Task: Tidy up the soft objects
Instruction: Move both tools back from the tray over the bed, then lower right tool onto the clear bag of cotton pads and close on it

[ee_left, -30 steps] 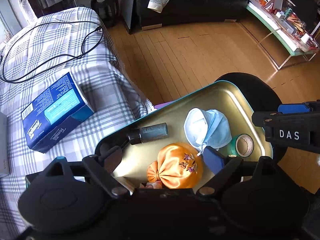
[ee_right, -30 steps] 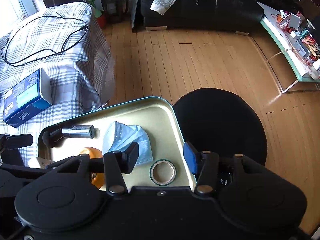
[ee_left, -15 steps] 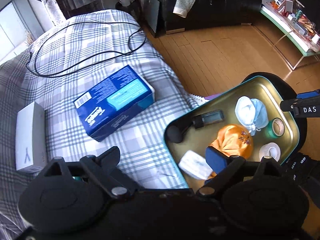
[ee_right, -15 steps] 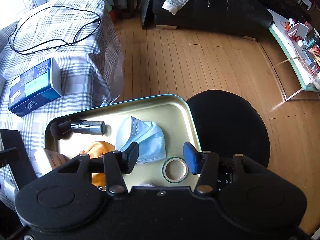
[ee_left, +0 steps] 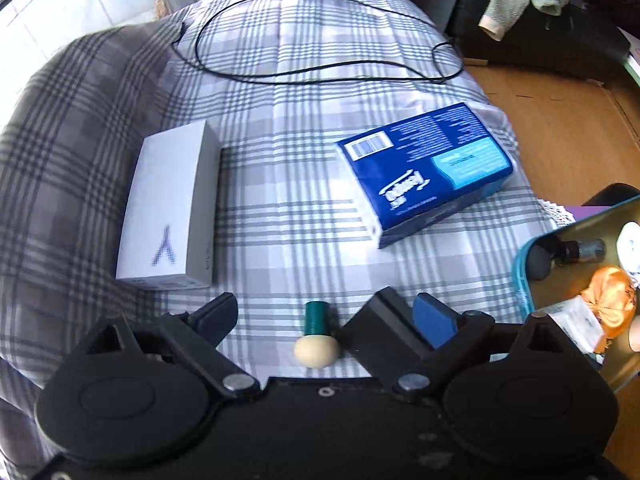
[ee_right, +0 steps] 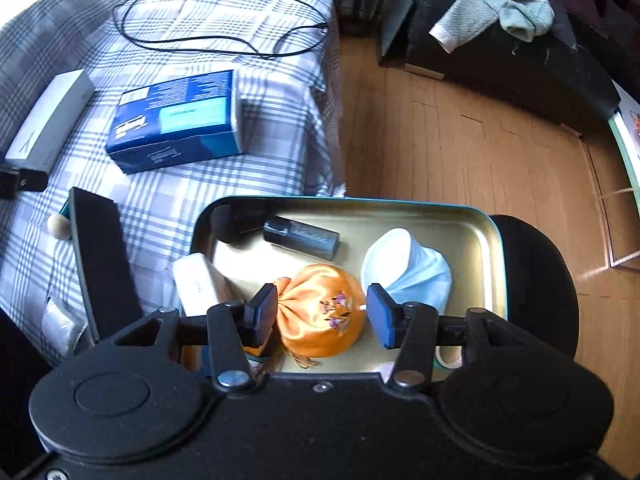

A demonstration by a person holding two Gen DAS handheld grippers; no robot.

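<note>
An orange satin pouch (ee_right: 320, 310) lies in a gold metal tray (ee_right: 486, 236) with a pale blue face mask (ee_right: 408, 268), a dark cylinder (ee_right: 300, 238) and a white packet (ee_right: 200, 284). My right gripper (ee_right: 320, 316) is open, its pads on either side of the pouch, just above it. My left gripper (ee_left: 320, 316) is open over the plaid bed, with a green-handled sponge applicator (ee_left: 316, 334) between its fingers. The tray also shows at the right edge of the left wrist view (ee_left: 520, 264), with the pouch (ee_left: 610, 306).
A blue tissue pack (ee_left: 426, 172) and a white box (ee_left: 168, 204) lie on the plaid bedcover (ee_left: 300, 80), with a black cable (ee_left: 320, 68) behind. A black flat piece (ee_right: 102, 264) stands left of the tray. The tray sits on a black stool (ee_right: 540, 288) over wood floor.
My left gripper has swung left from the tray to over the bed. My right gripper has moved left within the tray from the mask and tape roll to the orange pouch.
</note>
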